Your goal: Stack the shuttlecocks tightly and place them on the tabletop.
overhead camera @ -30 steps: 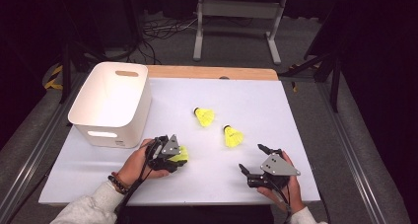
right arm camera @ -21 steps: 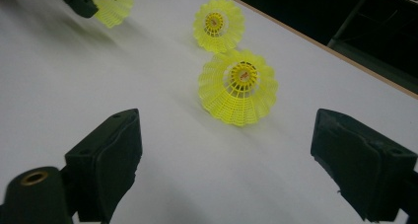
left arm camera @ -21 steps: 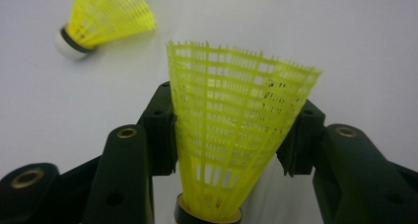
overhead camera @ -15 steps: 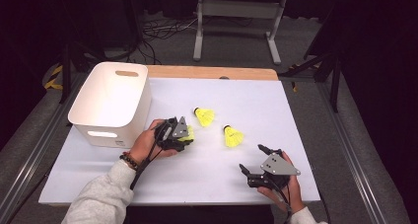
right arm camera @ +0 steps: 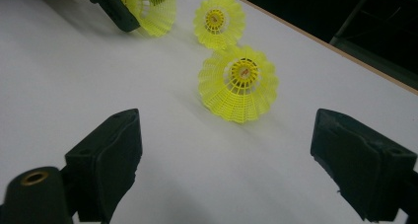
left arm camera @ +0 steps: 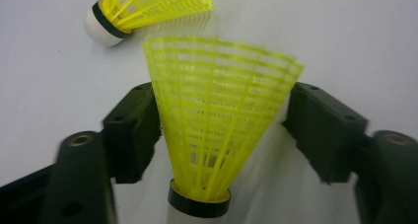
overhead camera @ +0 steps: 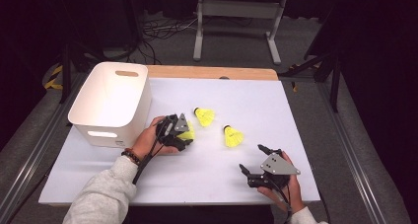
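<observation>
A yellow shuttlecock (left arm camera: 217, 120) sits between the two jaws of the left gripper (overhead camera: 180, 133). Its black-banded cork end points back toward the hand and its open skirt points away from the fingers. The left jaw presses against the skirt; the right jaw is at the skirt's edge, but I cannot tell if it really touches. So the gripper seems to hold the shuttlecock, with the jaws only as narrow as the skirt allows.

Just beyond the fingertips of this gripper lies a second shuttlecock (overhead camera: 204, 116), on its side on the white table (overhead camera: 246, 100). A third shuttlecock (overhead camera: 232, 135) lies farther to the right, between the two grippers and apart from both.

The right gripper (overhead camera: 256, 160) rests low on the table near the front edge. Its jaws are wide apart and hold nothing; the third shuttlecock lies ahead of them, in line with the gap.

Behind the left hand (overhead camera: 150, 137), close to its back, stands a white bin (overhead camera: 111, 103).
</observation>
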A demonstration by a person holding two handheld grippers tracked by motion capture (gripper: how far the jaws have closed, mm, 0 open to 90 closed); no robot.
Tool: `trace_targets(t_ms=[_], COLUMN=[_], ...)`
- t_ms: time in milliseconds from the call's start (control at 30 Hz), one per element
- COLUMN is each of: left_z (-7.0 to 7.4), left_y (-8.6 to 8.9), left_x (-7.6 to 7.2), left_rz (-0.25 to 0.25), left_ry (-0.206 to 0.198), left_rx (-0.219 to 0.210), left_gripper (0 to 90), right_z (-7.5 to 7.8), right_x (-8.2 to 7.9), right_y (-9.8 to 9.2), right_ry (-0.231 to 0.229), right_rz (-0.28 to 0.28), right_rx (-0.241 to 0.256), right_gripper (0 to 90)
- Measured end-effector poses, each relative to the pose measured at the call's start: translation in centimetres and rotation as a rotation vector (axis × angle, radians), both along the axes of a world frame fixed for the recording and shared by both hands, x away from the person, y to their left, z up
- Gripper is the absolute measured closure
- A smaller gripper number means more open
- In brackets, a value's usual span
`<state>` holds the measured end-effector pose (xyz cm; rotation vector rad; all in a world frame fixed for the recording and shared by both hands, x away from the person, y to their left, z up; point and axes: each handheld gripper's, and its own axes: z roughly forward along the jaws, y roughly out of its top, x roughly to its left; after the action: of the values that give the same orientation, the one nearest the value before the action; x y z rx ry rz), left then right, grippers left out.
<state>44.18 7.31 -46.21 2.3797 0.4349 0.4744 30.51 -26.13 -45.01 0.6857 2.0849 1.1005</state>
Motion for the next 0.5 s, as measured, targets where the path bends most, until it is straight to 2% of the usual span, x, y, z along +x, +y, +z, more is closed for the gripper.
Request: trace_targets(t_ms=[133,233,367,433,500], left_z=[0.4,0.7,1.2,1.4,1.7], left_y=[0.2,0.1,0.1,0.0,-0.1], left_x=[-0.2,-0.3,-0.2,-0.2,-0.1], left_rz=[-0.008,0.011,0.074,0.104,0.121], left_ry=[0.040,0.050,0.104,0.113,0.109], left_rx=[-0.065,-0.081,-0.136,-0.154,-0.152], left_gripper=[25.6,27.7,31.0,33.6,38.2], right_z=[0.1,0.0,0.1,0.1,0.0], right_x=[0.0,0.0,0.0,0.0,0.0], right_y=[0.0,0.0,0.0,0.0,0.0], right_ry=[-0.001,0.000,0.001,0.003,0.003], right_rz=[0.001,0.002,0.004,0.004,0.004], right_rx=[0.002,0.002,0.003,0.006,0.003], right_gripper=[12.7,12.7,12.7,12.7,12.7])
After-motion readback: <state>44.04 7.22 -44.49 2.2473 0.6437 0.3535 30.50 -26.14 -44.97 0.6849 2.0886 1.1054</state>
